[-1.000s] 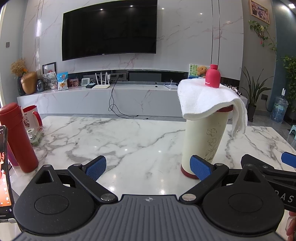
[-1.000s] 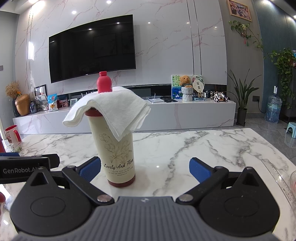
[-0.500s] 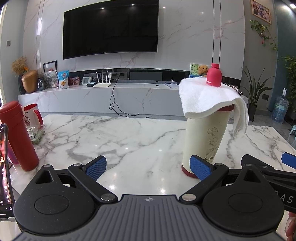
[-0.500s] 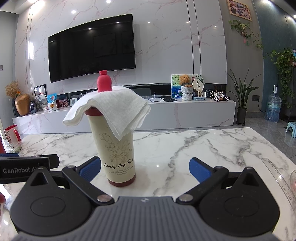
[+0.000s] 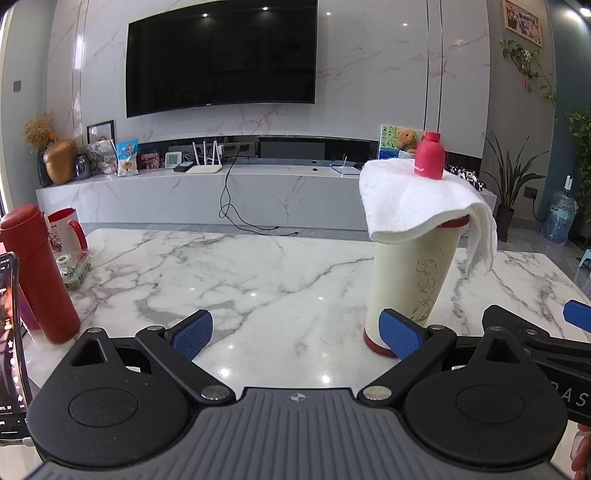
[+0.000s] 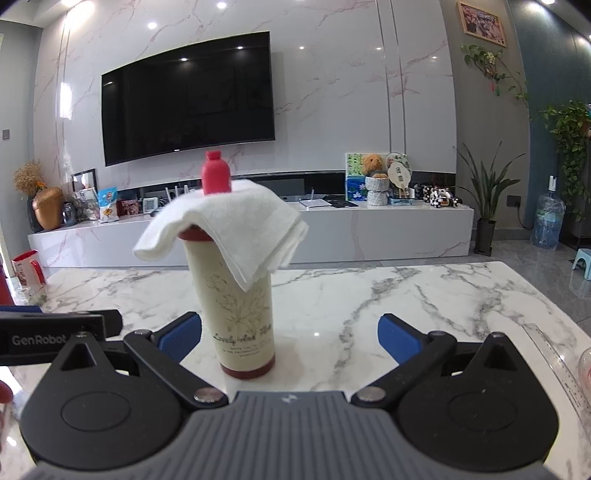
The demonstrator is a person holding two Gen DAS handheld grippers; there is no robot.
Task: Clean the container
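Living room: white marble-veined wall (image 6: pixel 332 74) bearing a dark television (image 6: pixel 188 99), long low marble console (image 5: pixel 207 195) beneath, grey tiled floor (image 6: pixel 517 247), potted plants (image 6: pixel 487 199) at right, recessed ceiling spotlights (image 6: pixel 221 5).

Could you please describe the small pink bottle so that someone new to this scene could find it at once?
Start at the white marble table, where a tall cream cup with a dark red rim and base stands. A folded white cloth is draped over its top, and the small pink bottle stands upright on that cloth. It is the only pink thing perched on top of anything.
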